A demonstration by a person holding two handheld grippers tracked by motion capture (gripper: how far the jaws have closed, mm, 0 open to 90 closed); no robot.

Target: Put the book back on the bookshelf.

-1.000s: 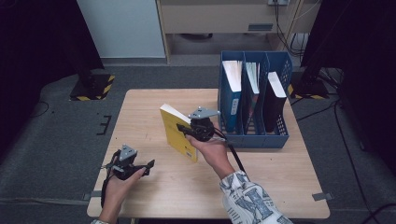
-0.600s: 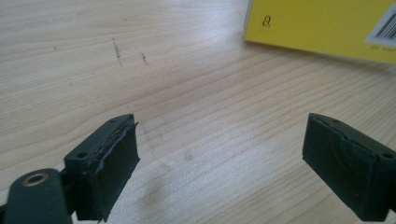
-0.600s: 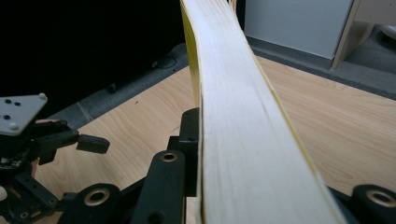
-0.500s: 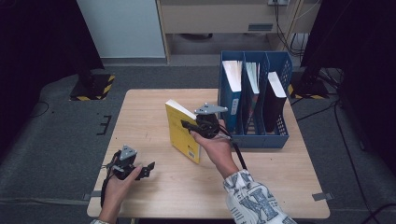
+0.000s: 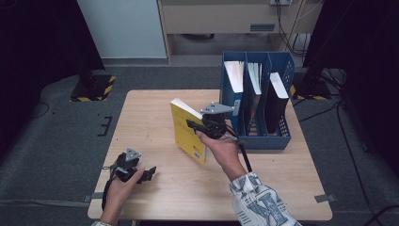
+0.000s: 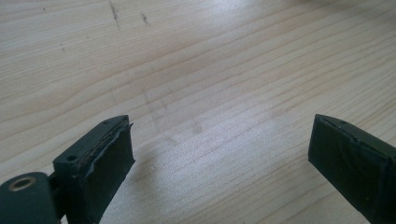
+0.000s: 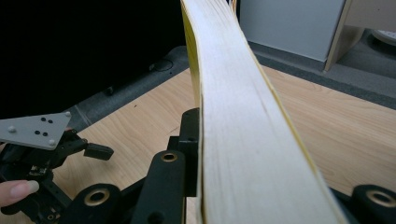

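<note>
Gripping the yellow book [image 5: 188, 132], the right gripper [image 5: 200, 126] has lifted it upright; left gripper [image 5: 149, 173] jaws just widened, empty.

Lab-like room: wooden table [image 5: 155, 117], blue file rack [image 5: 282, 70], black curtains [image 5: 42, 42], floor cables [image 5: 346, 136].

Wooden table [image 5: 155, 117], blue file rack [image 5: 256, 136] on it

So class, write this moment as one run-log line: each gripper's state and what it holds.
left gripper: open, empty, low over table | right gripper: shut on yellow book, raised upright | blue file rack: beside book
</note>
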